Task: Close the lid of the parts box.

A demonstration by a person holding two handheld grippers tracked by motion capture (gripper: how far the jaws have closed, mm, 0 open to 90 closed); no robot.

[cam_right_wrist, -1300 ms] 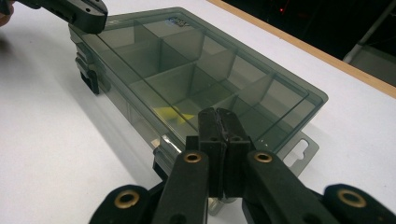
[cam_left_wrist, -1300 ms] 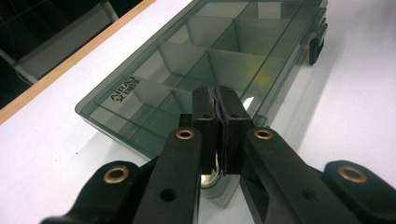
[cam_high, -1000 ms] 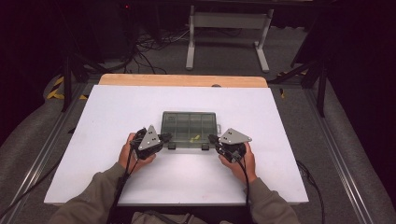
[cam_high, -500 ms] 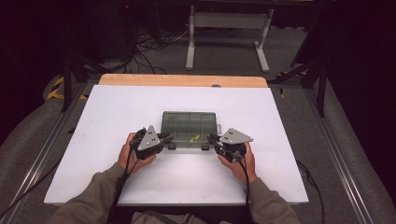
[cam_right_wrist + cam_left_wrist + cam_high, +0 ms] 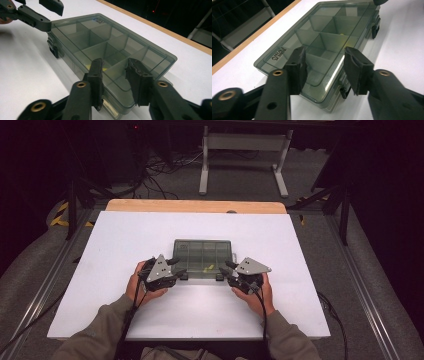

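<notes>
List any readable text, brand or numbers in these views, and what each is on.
"AIRAJ": embossed near a corner of the lid of the smoky clear compartment box, seen in the left gripper view.
A smaller second line under it: too small and blurred to read.
A faint mark at the lid's far corner in the right gripper view: unreadable.
No other text is legible.

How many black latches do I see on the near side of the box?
2 latches on the box: one near the left gripper, at; one near the right gripper, at.
</notes>
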